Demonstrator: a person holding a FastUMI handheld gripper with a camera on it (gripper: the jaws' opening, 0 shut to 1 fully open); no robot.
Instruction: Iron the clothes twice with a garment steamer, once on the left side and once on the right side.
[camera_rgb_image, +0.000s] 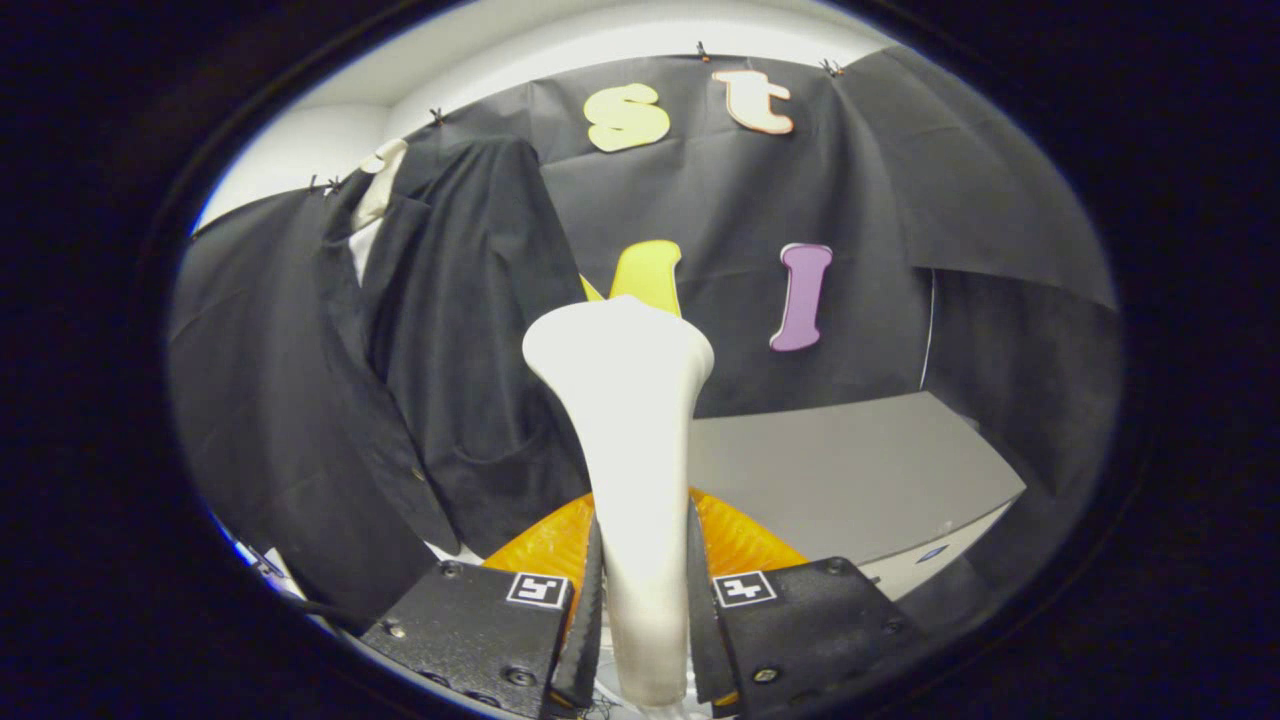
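Note:
A white garment steamer (625, 420) stands upright between my fingers, its slim handle pressed by both pads and its wide head rising ahead of them. My gripper (640, 600) is shut on that handle. A dark suit jacket (420, 350) hangs on a pale hanger (383, 170) to the left of the steamer head and beyond it, open at the front with a buttoned edge running down. The steamer head is apart from the jacket, a little to its right.
A grey table top (850, 470) lies to the right, beyond the fingers, with a white front edge. An orange object (735, 535) shows just behind the steamer handle, low down. Black cloth walls close the booth at the back and right.

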